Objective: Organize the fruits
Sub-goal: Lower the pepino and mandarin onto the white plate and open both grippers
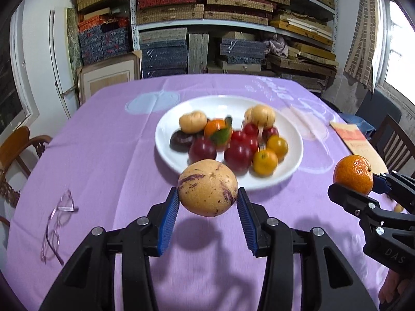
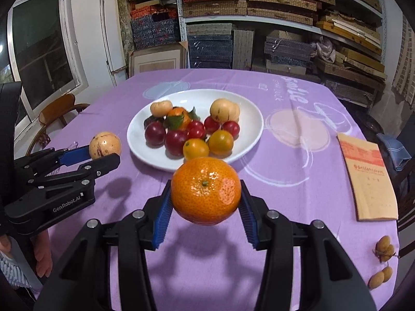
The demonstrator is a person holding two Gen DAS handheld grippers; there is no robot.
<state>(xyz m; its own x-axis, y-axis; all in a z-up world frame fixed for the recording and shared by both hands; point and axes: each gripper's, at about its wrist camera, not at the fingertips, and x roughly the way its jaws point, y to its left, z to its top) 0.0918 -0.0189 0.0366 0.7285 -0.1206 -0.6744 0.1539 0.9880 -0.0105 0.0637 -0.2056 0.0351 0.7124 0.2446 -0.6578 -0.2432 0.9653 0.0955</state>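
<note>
1. Left wrist view: left gripper (image 1: 208, 202) clamping a pale yellow melon-like fruit (image 1: 207, 188) with purple streaks between its blue pads (image 1: 168, 220), holding it clear of the purple tablecloth (image 1: 109, 140), its shadow lying below.
2. Just beyond the fruit, sitting mid-table: a white plate (image 1: 166, 127) carrying red plums (image 1: 238, 156), two small yellow-orange fruits (image 1: 265, 162), pale yellow fruits and a leafy orange one.
3. At the right edge, right gripper (image 1: 363, 184) gripping a tangerine (image 1: 353, 174) above the cloth.
4. Lying on the cloth at left: pink-framed glasses (image 1: 55, 229).
5. Right wrist view: right gripper (image 2: 206, 202) squeezing the tangerine (image 2: 206, 191) between its pads, stem end facing the camera, hanging over the cloth just short of the plate (image 2: 249, 119).
6. At left, left gripper (image 2: 103, 155) holding the pale fruit (image 2: 105, 145) beside the plate's rim.
7. Resting at right: a tan booklet (image 2: 368, 178); near the right corner, small brown fruits (image 2: 384, 246).
</note>
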